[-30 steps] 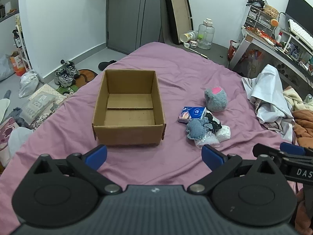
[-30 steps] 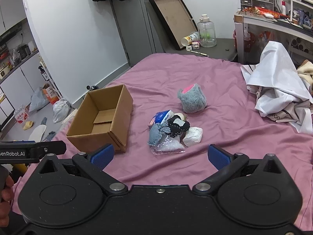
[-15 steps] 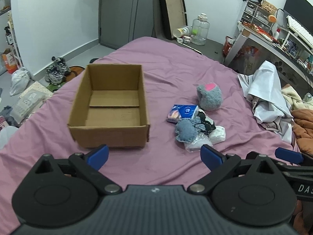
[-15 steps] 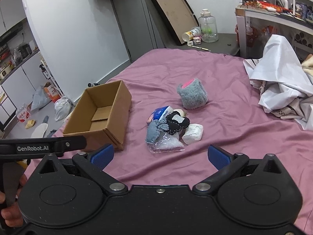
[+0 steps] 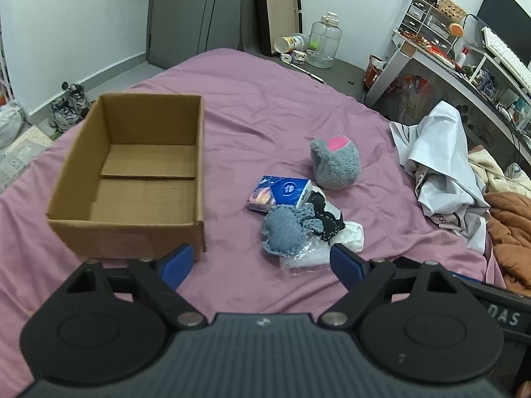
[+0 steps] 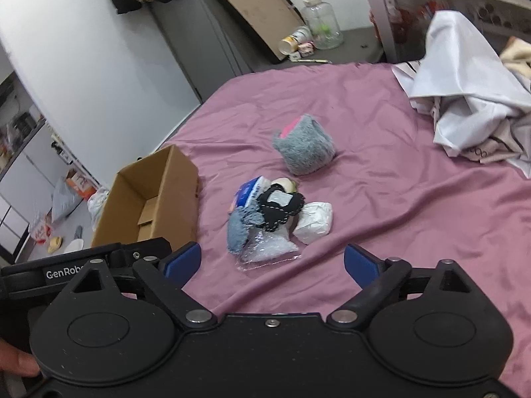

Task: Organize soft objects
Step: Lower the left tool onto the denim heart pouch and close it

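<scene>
Both the left claw (image 5: 259, 262) and the right claw (image 6: 272, 260) are spread, closing on nothing, so to fill the empty box (image 5: 132, 179) left of the pile (image 5: 298, 229) on the bed (image 5: 265, 106), pinch one soft piece only.

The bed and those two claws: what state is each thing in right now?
Cardboard box: open, empty.
Grey fuzzy pouch: alone on the sheet.
Tissue pack: lying flat, at the pile's edge.
Blue-grey cloth: crumpled, in the pile.
Left claw: closing, nothing between.
Right claw: closing, nothing between.
</scene>
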Action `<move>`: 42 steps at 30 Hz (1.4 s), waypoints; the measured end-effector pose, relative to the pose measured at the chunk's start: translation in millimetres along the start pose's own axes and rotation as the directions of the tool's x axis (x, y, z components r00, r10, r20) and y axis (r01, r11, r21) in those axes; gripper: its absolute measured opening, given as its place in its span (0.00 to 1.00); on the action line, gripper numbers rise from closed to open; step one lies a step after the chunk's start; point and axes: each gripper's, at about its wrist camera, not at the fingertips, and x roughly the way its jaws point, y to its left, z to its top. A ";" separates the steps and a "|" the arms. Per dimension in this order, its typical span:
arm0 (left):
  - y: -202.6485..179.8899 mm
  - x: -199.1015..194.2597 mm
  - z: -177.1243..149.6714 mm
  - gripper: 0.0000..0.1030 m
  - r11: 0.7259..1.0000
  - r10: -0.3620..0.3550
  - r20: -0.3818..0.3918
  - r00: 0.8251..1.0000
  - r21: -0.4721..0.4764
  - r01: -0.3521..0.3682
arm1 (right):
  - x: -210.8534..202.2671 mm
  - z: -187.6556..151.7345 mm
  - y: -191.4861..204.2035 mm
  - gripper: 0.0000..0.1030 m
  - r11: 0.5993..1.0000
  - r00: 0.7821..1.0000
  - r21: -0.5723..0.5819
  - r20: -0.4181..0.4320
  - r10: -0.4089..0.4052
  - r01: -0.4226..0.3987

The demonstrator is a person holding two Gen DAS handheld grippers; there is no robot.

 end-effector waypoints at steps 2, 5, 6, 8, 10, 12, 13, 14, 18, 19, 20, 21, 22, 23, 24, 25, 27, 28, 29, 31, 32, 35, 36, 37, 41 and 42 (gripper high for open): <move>-1.7 8.6 1.2 0.86 1.000 -0.003 -0.007 1.000 -0.006 0.003 | 5.9 2.3 -5.4 0.82 1.000 1.000 0.019 -0.003 -0.012 0.012; -3.3 21.5 3.4 0.82 1.000 -0.019 -0.019 1.000 -0.024 0.018 | 14.9 7.0 -14.8 0.74 0.998 1.000 0.056 -0.004 -0.013 0.013; -3.5 24.8 4.4 0.80 0.999 -0.026 -0.022 0.999 -0.030 0.026 | 18.1 8.4 -18.7 0.73 0.997 1.000 0.070 -0.006 -0.017 0.018; -5.3 32.7 6.3 0.77 0.999 -0.034 -0.026 0.999 -0.042 0.033 | 23.8 10.1 -24.8 0.67 0.995 1.000 0.093 -0.010 -0.026 0.027; -7.2 40.0 7.9 0.76 0.998 -0.041 -0.028 0.999 -0.047 0.040 | 29.9 11.2 -29.6 0.65 0.993 0.999 0.112 -0.016 -0.028 0.030; -10.6 48.7 9.3 0.76 0.998 -0.047 -0.033 0.998 -0.047 0.046 | 35.6 12.3 -33.9 0.62 0.991 0.999 0.133 -0.024 -0.022 0.025; -11.8 53.5 9.9 0.76 0.998 -0.048 -0.037 0.998 -0.049 0.046 | 38.6 12.9 -35.8 0.61 0.990 0.999 0.142 -0.028 -0.018 0.022; -12.5 58.3 10.4 0.76 0.998 -0.048 -0.040 0.998 -0.053 0.045 | 41.4 13.4 -37.2 0.61 0.989 0.999 0.148 -0.034 -0.013 0.018; -12.4 78.4 11.4 0.71 0.997 -0.044 -0.057 0.997 -0.068 0.040 | 55.1 13.8 -41.2 0.61 0.987 0.998 0.162 -0.060 -0.012 0.022; -11.7 83.0 11.7 0.68 0.997 -0.043 -0.062 0.997 -0.073 0.039 | 58.7 13.7 -42.9 0.60 0.986 0.998 0.165 -0.067 -0.012 0.023; -10.8 88.0 12.0 0.67 0.996 -0.042 -0.066 0.997 -0.079 0.037 | 61.9 13.8 -44.3 0.60 0.985 0.997 0.169 -0.073 -0.012 0.024; -9.4 91.3 12.1 0.67 0.996 -0.040 -0.070 0.997 -0.085 0.034 | 65.2 13.5 -46.3 0.60 0.984 0.997 0.175 -0.079 -0.009 0.023; -8.7 94.9 12.3 0.67 0.995 -0.039 -0.073 0.997 -0.090 0.033 | 67.6 13.5 -47.9 0.60 0.983 0.996 0.180 -0.085 -0.008 0.023; -7.8 98.6 12.5 0.67 0.995 -0.041 -0.075 0.996 -0.096 0.033 | 70.6 13.3 -49.3 0.60 0.983 0.996 0.182 -0.092 -0.008 0.025; -6.7 101.8 12.9 0.66 0.994 -0.043 -0.077 0.996 -0.101 0.035 | 72.7 13.2 -50.2 0.60 0.983 0.995 0.183 -0.095 -0.009 0.026; -6.1 104.5 13.1 0.66 0.994 -0.045 -0.079 0.996 -0.106 0.036 | 74.9 13.3 -50.9 0.60 0.983 0.995 0.183 -0.097 -0.008 0.026; -4.8 111.1 13.6 0.66 0.992 -0.048 -0.090 0.995 -0.123 0.037 | 79.6 14.2 -51.4 0.59 0.983 0.995 0.183 -0.100 -0.001 0.020; -3.8 114.0 13.4 0.65 0.990 -0.048 -0.099 0.994 -0.135 0.034 | 81.9 14.7 -51.8 0.57 0.983 0.995 0.182 -0.100 0.003 0.016; -1.8 118.0 13.1 0.64 0.987 -0.049 -0.111 0.993 -0.156 0.032 | 84.0 15.3 -52.0 0.54 0.983 0.995 0.182 -0.102 0.005 0.014; 1.8 124.0 13.5 0.58 0.982 -0.059 -0.126 0.990 -0.188 0.034 | 89.2 15.9 -53.2 0.50 0.983 0.994 0.182 -0.106 0.006 0.014; 3.1 125.8 13.6 0.56 0.980 -0.061 -0.128 0.990 -0.196 0.035 | 91.8 16.0 -54.6 0.46 0.982 0.994 0.186 -0.108 0.004 0.016; 5.4 130.1 13.5 0.45 0.976 -0.069 -0.135 0.988 -0.215 0.039 | 98.8 16.1 -58.5 0.40 0.980 0.993 0.200 -0.119 0.007 0.017; 6.8 131.0 14.0 0.43 0.973 -0.076 -0.139 0.987 -0.225 0.043 | 101.3 16.5 -58.8 0.40 0.979 0.993 0.202 -0.119 0.008 0.016; 8.0 131.3 14.3 0.42 0.971 -0.080 -0.139 0.987 -0.233 0.046 | 103.4 17.6 -58.7 0.40 0.979 0.993 0.203 -0.119 0.008 0.016; 10.5 128.9 14.8 0.39 0.968 -0.081 -0.136 0.987 -0.248 0.045 | 110.5 25.3 -53.4 0.38 0.981 0.995 0.193 -0.096 0.007 0.012; 10.4 128.2 14.9 0.39 0.968 -0.079 -0.133 0.988 -0.247 0.044 | 110.5 27.2 -52.0 0.38 0.982 0.996 0.188 -0.087 0.003 0.014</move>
